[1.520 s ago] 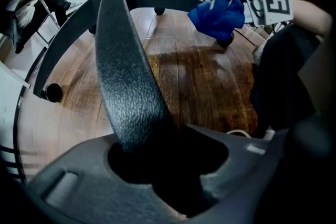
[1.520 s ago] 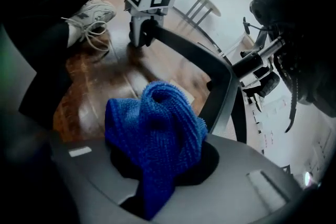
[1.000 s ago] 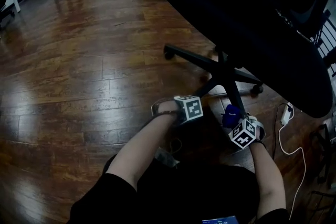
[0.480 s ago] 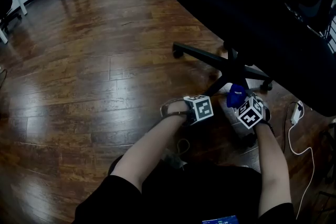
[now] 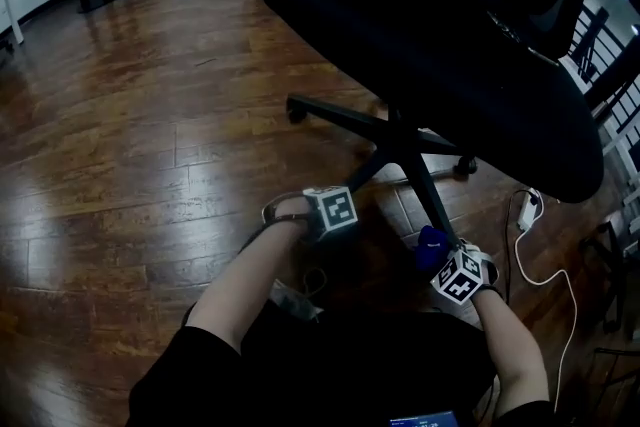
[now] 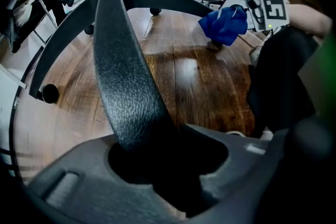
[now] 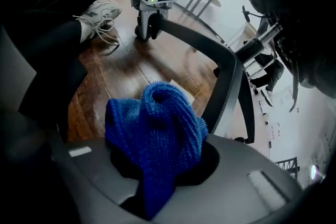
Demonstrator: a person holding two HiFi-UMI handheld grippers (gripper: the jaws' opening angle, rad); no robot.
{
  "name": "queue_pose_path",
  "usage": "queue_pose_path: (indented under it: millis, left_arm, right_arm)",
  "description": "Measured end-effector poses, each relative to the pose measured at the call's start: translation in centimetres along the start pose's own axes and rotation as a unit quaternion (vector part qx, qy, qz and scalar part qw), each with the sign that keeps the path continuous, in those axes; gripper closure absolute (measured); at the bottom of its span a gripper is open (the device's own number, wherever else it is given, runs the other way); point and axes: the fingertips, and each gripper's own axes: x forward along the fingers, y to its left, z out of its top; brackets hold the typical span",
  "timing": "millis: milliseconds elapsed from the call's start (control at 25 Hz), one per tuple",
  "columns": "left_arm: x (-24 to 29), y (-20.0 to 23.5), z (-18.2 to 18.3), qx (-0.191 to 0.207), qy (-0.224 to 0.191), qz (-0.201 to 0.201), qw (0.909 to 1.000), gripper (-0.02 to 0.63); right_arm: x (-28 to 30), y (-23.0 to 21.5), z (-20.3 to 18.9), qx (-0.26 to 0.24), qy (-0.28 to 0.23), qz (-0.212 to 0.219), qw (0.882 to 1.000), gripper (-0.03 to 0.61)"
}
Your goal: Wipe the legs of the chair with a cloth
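I crouch on the floor [image 5: 150,145] under the chair [image 5: 420,45], whose base spreads from a hub at about 12 o'clock from my hands. My left gripper [image 5: 335,215] points almost straight down, its jaws clamped across the leg [image 6: 123,76] that runs out toward 7 o'clock. I judge this grip is there to stop the base swivelling or rolling while I rub. My right gripper [image 5: 458,273] has its jaws closed on the cloth [image 7: 155,134], bunched so that a thick blue wad sticks out past the tips as a wiping pad. That wad sits at the outer end of the next leg [image 5: 430,200], the one toward 5 o'clock, just beside it. I cannot tell whether it touches. Wiping seems under way on this leg.
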Motion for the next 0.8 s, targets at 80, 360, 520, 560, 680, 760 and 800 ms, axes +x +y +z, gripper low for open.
queue_pose_path:
  millis: [80,360,520,560,680,760,800]
  left_arm:
    - [-0.1,-0.4,-0.4,0.004,-0.003,-0.011,0.9999,0.455]
    - [-0.7,-1.0,-1.6,0.019,0.008,-0.026,0.9994,0.453]
    - [-0.7,-1.5,-1.4,0.02,0.004,-0.037,0.9991,0.451]
    - [-0.7,-1.4,-1.4,0.021,0.003,-0.034,0.9992,0.451]
    - [-0.6,-1.1,-1.5,0.022,0.004,-0.026,0.9994,0.451]
    - [-0.5,-1.0,-1.5,0.021,0.004,-0.024,0.9995,0.451]
    - [-0.5,-0.9,-1.5,0.021,0.004,-0.022,0.9995,0.451]
  right_arm:
    - [-0.2,-0.1,0.8,0.006,-0.002,0.002,1.0,0.499]
    - [1.8,-7.5,10.2,-0.015,-0.044,-0.062,0.997,0.499]
    - [2.9,-12.2,14.7,-0.006,-0.062,-0.104,0.993,0.499]
    - [3.0,-12.6,15.2,-0.003,-0.066,-0.108,0.992,0.499]
    - [2.8,-12.1,15.1,0.0,-0.08,-0.109,0.991,0.499]
    - [2.2,-10.8,13.7,-0.003,-0.083,-0.104,0.991,0.499]
    - [1.9,-9.8,12.7,-0.004,-0.08,-0.097,0.992,0.499]
